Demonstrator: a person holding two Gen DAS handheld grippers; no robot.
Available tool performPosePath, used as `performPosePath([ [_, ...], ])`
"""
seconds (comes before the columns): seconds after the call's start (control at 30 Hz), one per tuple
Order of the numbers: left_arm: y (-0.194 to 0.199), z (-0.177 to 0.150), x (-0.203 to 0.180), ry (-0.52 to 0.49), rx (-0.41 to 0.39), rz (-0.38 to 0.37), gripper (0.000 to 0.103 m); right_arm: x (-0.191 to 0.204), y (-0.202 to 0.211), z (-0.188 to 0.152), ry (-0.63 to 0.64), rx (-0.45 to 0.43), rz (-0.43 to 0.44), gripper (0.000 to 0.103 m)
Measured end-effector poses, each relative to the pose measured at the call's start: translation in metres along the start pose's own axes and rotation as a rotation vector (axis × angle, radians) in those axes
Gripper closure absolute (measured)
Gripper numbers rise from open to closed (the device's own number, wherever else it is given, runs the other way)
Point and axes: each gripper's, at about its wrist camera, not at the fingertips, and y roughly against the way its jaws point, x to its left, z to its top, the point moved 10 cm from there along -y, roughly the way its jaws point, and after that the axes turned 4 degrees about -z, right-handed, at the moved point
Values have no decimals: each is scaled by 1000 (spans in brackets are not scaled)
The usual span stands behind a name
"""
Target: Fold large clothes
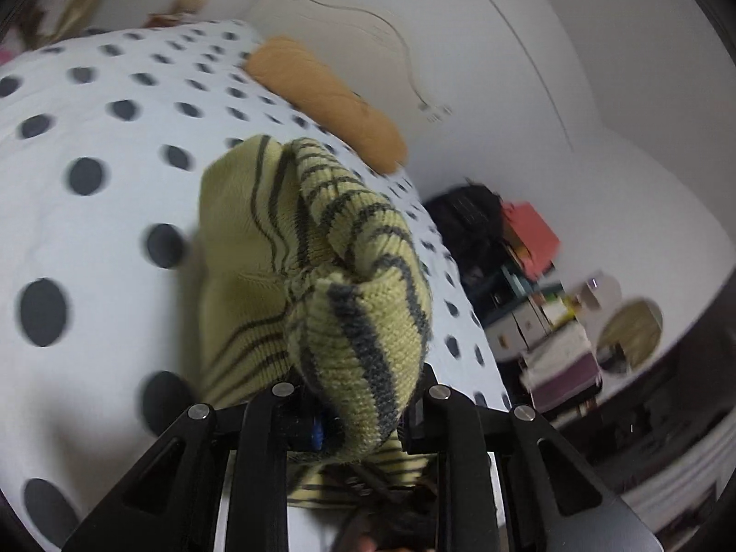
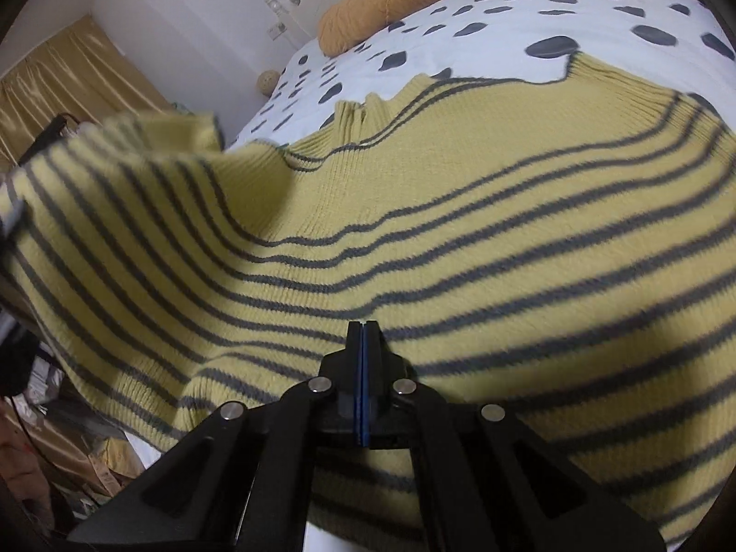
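Trouble, if it comes, will start at the left gripper (image 1: 359,418), whose jaws are clenched on a thick bunched wad of the yellow striped sweater (image 2: 460,239). That wad is a roll of ribbed knit rather than a flat edge, and I'd guess it could creep out of the pinch under the hanging weight, dropping that side in a heap. The knit also looks stretchy, so a hard pull could drag the body askew across the bed (image 2: 483,9) instead of folding it cleanly.

The right gripper (image 2: 363,359) has its jaws pressed together with nothing visible between them, poised over the striped body, which lies spread on the spotted bedcover with one side lifted off to the left. Since it holds nothing down, the whole garment may slide toward the lifted side.

Plenty is hard to read. The left jaw tips are buried under the knit, so the depth of the bite is unclear. Whether the right tips touch the fabric I cannot tell. The raised part is blurred, and the sweater's near hem runs out of view.
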Motion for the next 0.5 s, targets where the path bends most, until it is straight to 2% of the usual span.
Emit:
performPosePath([
  [0.17,-73,-47,-69,-138,154,-77,82,-20,26,-7,-90,-82,38,103],
  [0.27,-119,-88,-79,-168,307,-82,82,-41,40,-17,-216,-132,74,103],
  [0.33,-147,-113,-71,-184,399,-43,82,-52,47,-24,-285,-154,126,103],
  [0.47,-160,-136,-61,-228,437,10,80,-59,58,-28,-315,-162,161,103],
  [0.5,-160,-139,-62,-238,438,21,74,-61,61,-30,-335,-157,173,103],
])
